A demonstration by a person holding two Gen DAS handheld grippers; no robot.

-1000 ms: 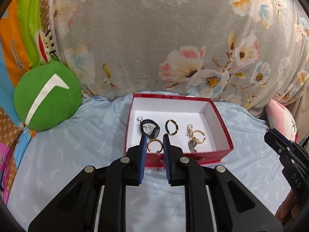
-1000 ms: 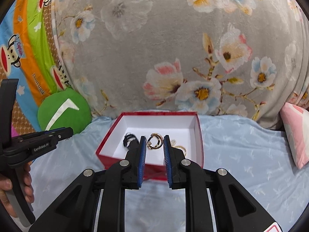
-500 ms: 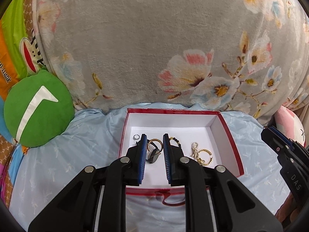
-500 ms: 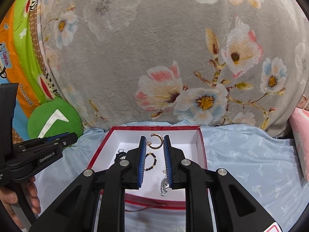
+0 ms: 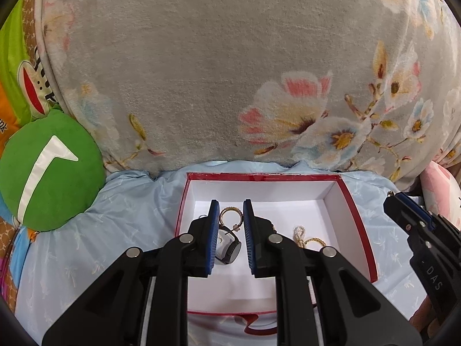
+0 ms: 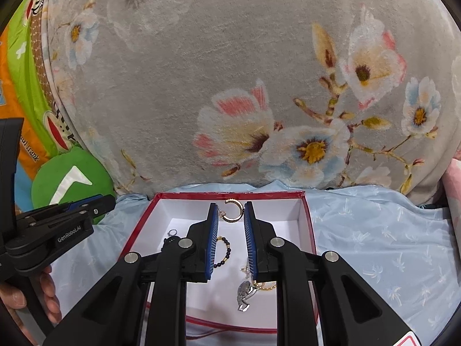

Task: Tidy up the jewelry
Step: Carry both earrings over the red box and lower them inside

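holding a gold hoop [image 6: 232, 210] each, both tools hung over the red box [image 6: 308, 216] on the bed; left tool [image 5: 229, 212] and right tool [image 6: 229, 212] were clamped on theirs. best lowered inside before letting go.

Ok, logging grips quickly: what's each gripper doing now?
Left gripper: closed on a gold hoop earring.
Right gripper: closed on a gold C-hoop earring.

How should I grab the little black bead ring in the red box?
Probably from straight above, down into the open box. The bead ring lies flat on the white floor, so nothing sticks up to grab. Pinch one side of the loop, with one finger inside it and one outside. Its right side shows clearly, so go there.
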